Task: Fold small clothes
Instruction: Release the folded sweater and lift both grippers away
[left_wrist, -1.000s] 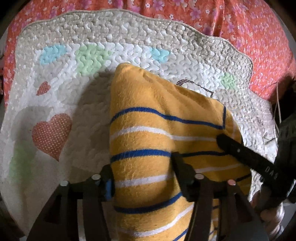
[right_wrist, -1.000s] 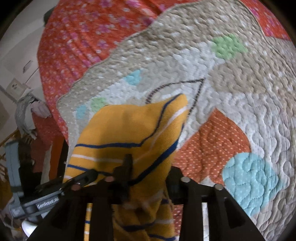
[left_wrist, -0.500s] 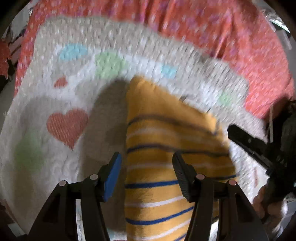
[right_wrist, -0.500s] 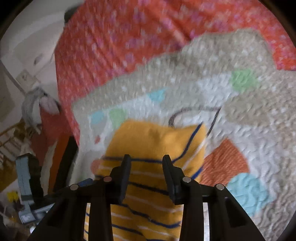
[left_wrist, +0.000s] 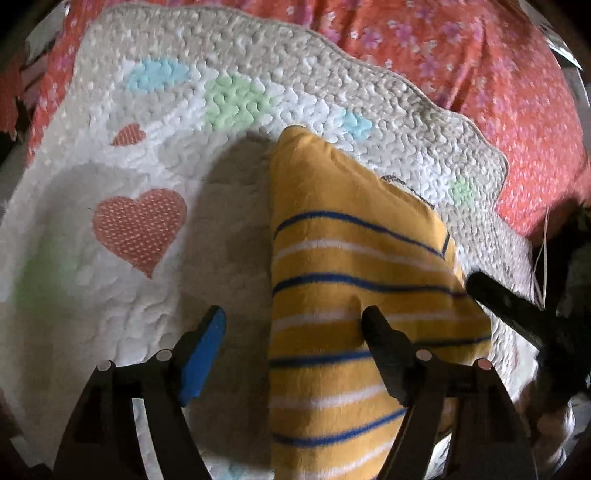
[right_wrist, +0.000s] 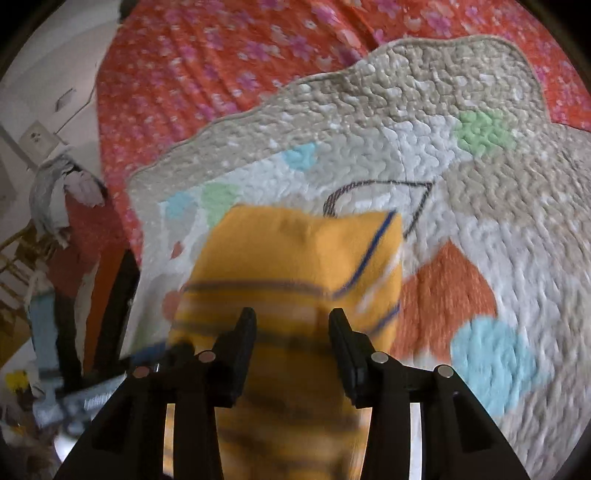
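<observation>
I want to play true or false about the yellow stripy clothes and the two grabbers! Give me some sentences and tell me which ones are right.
1. The folded yellow garment with blue and white stripes lies on a quilted cream blanket with heart patches. True.
2. The left gripper is shut tight on the garment. False: its jaws stand open, one finger over the blanket and the other over the garment.
3. The right gripper is open. True.
4. The blanket lies on a plain green sheet. False: beneath it is an orange-red floral bedspread.
5. The heart patch is blue. False: it is orange-pink with white dots.
</observation>
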